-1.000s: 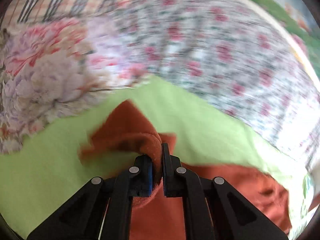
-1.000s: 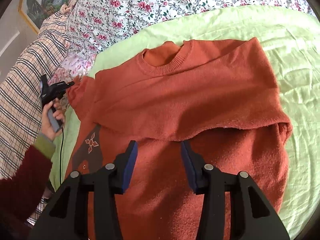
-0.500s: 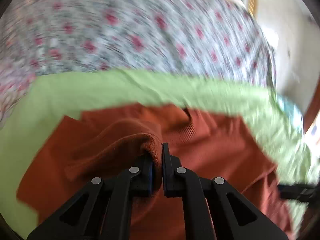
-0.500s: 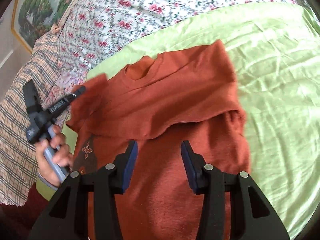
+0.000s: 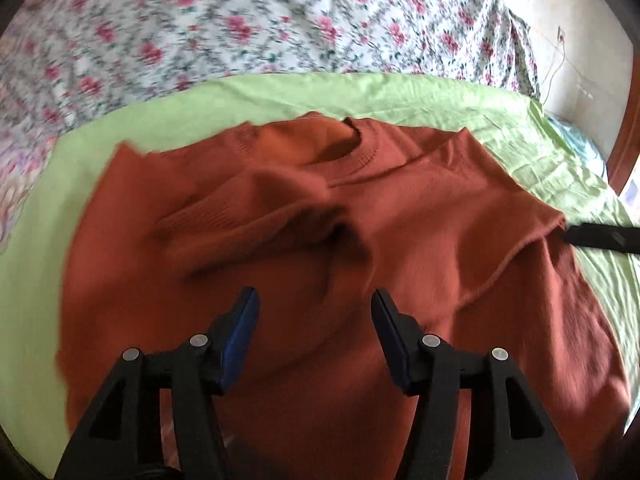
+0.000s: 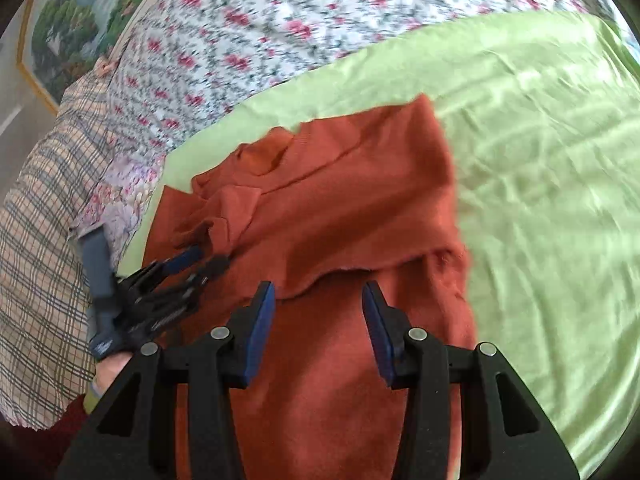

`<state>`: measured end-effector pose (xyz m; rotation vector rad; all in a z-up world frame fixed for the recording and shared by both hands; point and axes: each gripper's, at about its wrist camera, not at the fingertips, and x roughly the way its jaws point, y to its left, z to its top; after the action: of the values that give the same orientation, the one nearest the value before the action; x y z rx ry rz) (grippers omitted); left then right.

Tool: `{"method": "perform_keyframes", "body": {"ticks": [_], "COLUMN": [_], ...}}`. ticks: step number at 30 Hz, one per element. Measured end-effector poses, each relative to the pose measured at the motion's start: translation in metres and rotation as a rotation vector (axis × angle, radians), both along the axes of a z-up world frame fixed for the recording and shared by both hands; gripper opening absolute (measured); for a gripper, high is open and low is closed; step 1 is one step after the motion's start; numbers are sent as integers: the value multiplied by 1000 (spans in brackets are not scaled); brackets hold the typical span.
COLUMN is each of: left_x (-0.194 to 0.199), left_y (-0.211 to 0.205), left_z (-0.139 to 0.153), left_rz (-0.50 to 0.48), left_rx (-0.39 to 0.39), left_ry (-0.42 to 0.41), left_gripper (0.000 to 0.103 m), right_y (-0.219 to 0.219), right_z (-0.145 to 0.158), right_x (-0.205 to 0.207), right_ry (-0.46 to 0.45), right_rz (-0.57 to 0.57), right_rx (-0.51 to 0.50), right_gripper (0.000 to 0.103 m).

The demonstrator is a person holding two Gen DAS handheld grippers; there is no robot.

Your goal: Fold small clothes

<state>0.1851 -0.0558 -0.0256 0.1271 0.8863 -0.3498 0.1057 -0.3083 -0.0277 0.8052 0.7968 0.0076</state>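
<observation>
- Your sweater (image 5: 420, 240) lay flat on the green sheet (image 5: 208, 100), neckline (image 5: 352, 148) toward the flowered bedspread (image 5: 240, 20).
- Right side of the sweater was already folded inward across the chest; its raw edge ran across the body in the right wrist view (image 6: 340, 268).
- Left sleeve (image 5: 240, 216) lay bunched and rumpled on the chest, cuff ribbing facing up, just below the neckline.
- Your left gripper (image 5: 316, 316) had its jaws opening, nothing between the blue pads (image 5: 240, 332); it hung above the sweater body, just short of the sleeve.
- Blurred cloth there, so I can't tell whether the sleeve had fully settled.
- From the right wrist view, your left gripper (image 6: 204, 260) sat at the sweater's left edge, tips right beside the bunched sleeve, your hand (image 6: 112, 368) on its grey handle.
- Your right gripper (image 6: 318, 300) was partly open, holding nothing, poised over the lower body of the sweater near the folded edge.
- In the left wrist view only a black tip of the right gripper (image 5: 600, 236) showed, beside the sweater's right fold.
- Plaid blanket (image 6: 36, 260) and a framed landscape picture (image 6: 72, 24) sat at far left, clear of the sweater.
</observation>
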Motion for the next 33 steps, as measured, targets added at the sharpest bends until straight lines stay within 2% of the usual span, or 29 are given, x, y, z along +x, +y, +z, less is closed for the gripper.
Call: {"method": "perform_keyframes", "body": {"ticks": [4, 6, 9, 12, 15, 20, 21, 22, 23, 25, 27, 30, 33], "left_x": [-23, -27, -21, -14, -3, 23, 26, 31, 36, 40, 39, 35, 34], "left_y": [54, 88, 131, 162, 176, 166, 163, 160, 159, 160, 162, 162, 157], "left_z": [7, 3, -10, -21, -26, -27, -28, -28, -28, -28, -27, -26, -27], "left_rz": [86, 171, 292, 378, 412, 396, 394, 394, 402, 425, 449, 467, 464], "left_rx": [32, 61, 105, 108, 95, 121, 124, 126, 127, 117, 101, 105, 123], "left_ry": [-5, 1, 45, 81, 92, 83, 81, 77, 75, 75, 71, 54, 49], "left_gripper": [60, 60, 60, 60, 62, 62, 61, 61, 61, 59, 56, 53, 49], "right_y": [26, 46, 82, 119, 148, 182, 184, 182, 175, 154, 127, 78, 27], "right_z": [13, 23, 38, 43, 36, 17, 13, 11, 9, 11, 19, 22, 8], "right_x": [37, 62, 100, 135, 163, 206, 213, 216, 220, 216, 200, 162, 117], "right_ry": [-31, -56, -97, -118, -117, -96, -83, -71, -55, -40, -64, -89, -73], "right_rz": [103, 178, 302, 412, 499, 571, 565, 547, 526, 453, 359, 202, 27], "right_rx": [-67, -122, -251, -405, -518, -646, -656, -646, -606, -500, -403, -256, -104], "right_gripper": [47, 47, 47, 56, 58, 58, 49, 19, 8, 6, 6, 6, 6]}}
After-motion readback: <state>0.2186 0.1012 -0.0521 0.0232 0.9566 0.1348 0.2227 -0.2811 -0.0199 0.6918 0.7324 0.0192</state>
